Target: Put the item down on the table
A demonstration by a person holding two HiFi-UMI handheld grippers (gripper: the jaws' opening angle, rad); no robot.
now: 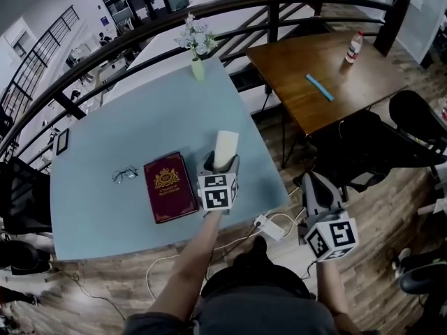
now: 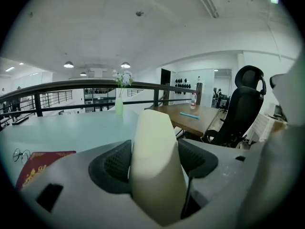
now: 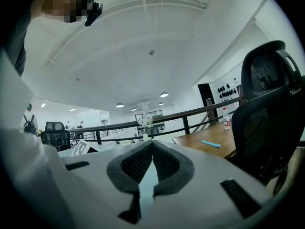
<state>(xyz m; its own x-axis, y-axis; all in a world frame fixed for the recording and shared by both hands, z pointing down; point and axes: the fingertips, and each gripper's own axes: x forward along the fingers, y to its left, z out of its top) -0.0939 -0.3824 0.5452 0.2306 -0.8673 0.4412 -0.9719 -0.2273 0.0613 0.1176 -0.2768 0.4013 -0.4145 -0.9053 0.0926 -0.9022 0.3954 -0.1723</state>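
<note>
A cream, flat-sided block (image 1: 225,149) (image 2: 156,168) stands upright between the jaws of my left gripper (image 1: 222,162) (image 2: 155,163), which is shut on it. It is held over the near right part of the light blue table (image 1: 154,117); whether it touches the tabletop is hidden. My right gripper (image 1: 316,190) (image 3: 151,149) hangs off the table's right side over the wooden floor, its jaws shut with nothing between them.
A dark red book (image 1: 169,186) (image 2: 38,165) lies just left of the block, with eyeglasses (image 1: 125,174) (image 2: 18,155) beyond it. A green vase of flowers (image 1: 198,47) (image 2: 120,99) stands at the far edge. A brown table (image 1: 325,72) holds a bottle (image 1: 354,47); black chairs (image 1: 374,145) stand at right.
</note>
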